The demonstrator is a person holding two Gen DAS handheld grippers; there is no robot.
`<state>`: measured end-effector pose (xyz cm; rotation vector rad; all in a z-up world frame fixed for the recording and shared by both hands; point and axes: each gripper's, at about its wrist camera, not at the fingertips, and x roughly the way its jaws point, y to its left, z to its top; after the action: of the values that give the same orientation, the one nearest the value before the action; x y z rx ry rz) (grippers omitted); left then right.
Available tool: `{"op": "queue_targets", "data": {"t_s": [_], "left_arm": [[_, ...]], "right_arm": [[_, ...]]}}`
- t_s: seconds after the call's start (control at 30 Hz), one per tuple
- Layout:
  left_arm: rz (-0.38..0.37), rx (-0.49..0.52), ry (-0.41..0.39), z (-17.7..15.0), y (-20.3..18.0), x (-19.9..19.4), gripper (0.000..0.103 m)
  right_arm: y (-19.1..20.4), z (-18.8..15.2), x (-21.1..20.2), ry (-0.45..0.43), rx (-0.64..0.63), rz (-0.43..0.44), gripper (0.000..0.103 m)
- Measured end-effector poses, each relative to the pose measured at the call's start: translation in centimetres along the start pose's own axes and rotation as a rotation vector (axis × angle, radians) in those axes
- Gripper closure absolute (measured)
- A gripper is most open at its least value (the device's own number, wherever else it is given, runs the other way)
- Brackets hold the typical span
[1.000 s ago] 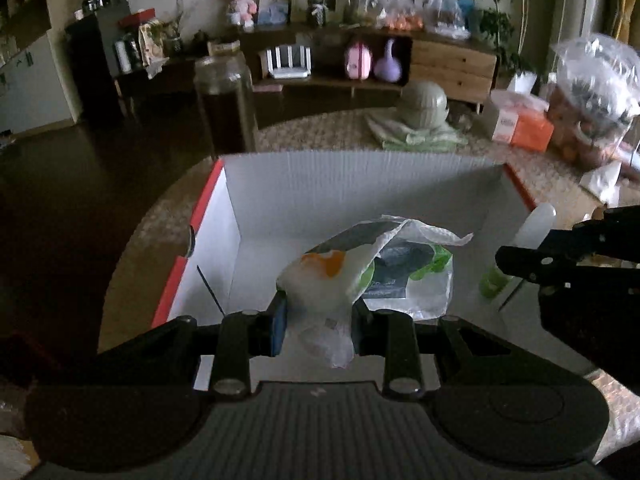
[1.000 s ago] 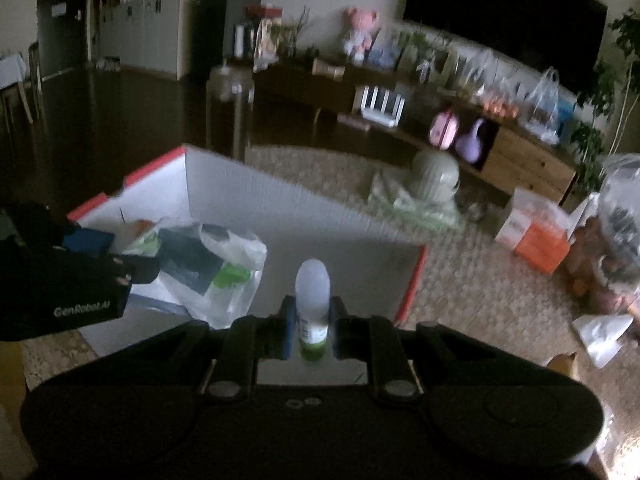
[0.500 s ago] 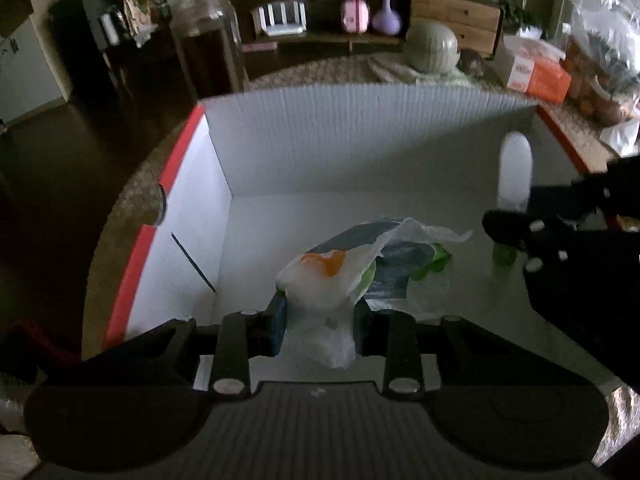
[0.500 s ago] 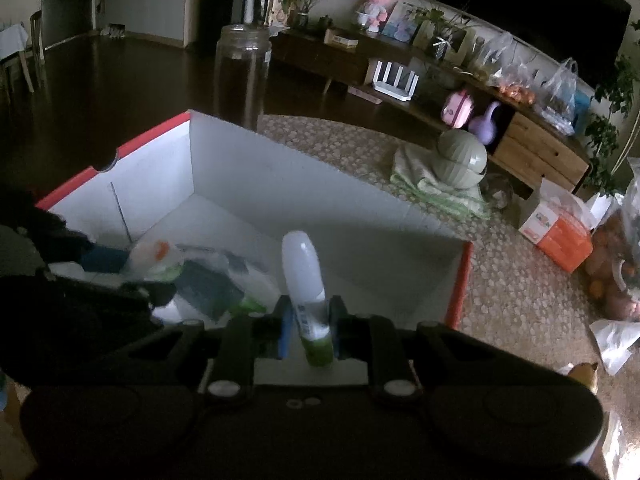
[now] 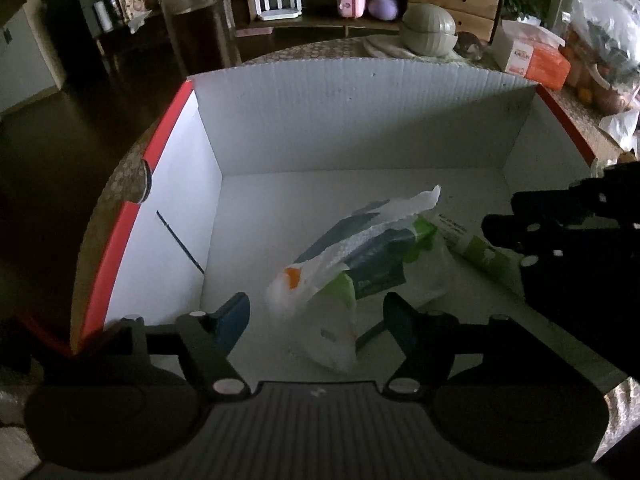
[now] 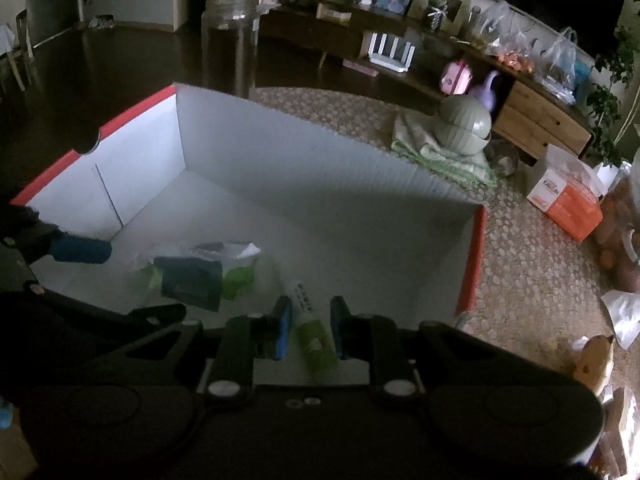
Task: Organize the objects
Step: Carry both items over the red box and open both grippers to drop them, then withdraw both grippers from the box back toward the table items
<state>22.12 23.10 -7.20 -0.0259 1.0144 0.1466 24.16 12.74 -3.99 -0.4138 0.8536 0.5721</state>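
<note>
A white box with red rims (image 5: pixel 360 120) (image 6: pixel 320 168) stands on the round table. A clear plastic bag with green and dark packets (image 5: pixel 360 264) (image 6: pixel 200 272) lies on the box floor. My left gripper (image 5: pixel 316 316) is open, its jaws wide apart on either side of the bag's near end. A white and green tube (image 5: pixel 476 244) (image 6: pixel 314 332) lies on the box floor beside the bag. My right gripper (image 6: pixel 308 330) is open, jaws a little apart on either side of the tube.
A tall glass jar (image 5: pixel 200 24) stands behind the box's left corner. A green lidded pot on a folded cloth (image 6: pixel 464 124), an orange tissue box (image 6: pixel 568 200) and plastic bags (image 5: pixel 608 20) sit on the table to the right.
Both grippers came down into the box and opened. The bag has dropped from the left gripper and the tube from the right; both now lie on the box floor.
</note>
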Motion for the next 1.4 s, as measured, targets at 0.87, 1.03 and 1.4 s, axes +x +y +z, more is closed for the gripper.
{"op": "queue_targets", "data": {"t_s": [0.87, 1.03, 1.4], "left_arm": [[-0.006, -0.099, -0.222, -1.3, 0.1, -9.5, 0.018], [-0.038, -0.104, -0.264, -2.4, -0.5, -11.0, 0.015], [-0.118, -0.108, -0.376, -4.8, -3.3, -14.3, 0.000]], "right_arm": [[-3.5, -3.6, -11.5, -0.209, 0.055, 0.158, 0.028], [-4.2, -4.9, -13.4, -0.243, 0.056, 0.186, 0.016], [-6.9, -8.9, -16.7, -0.312, 0.105, 0.198, 0.001]]}}
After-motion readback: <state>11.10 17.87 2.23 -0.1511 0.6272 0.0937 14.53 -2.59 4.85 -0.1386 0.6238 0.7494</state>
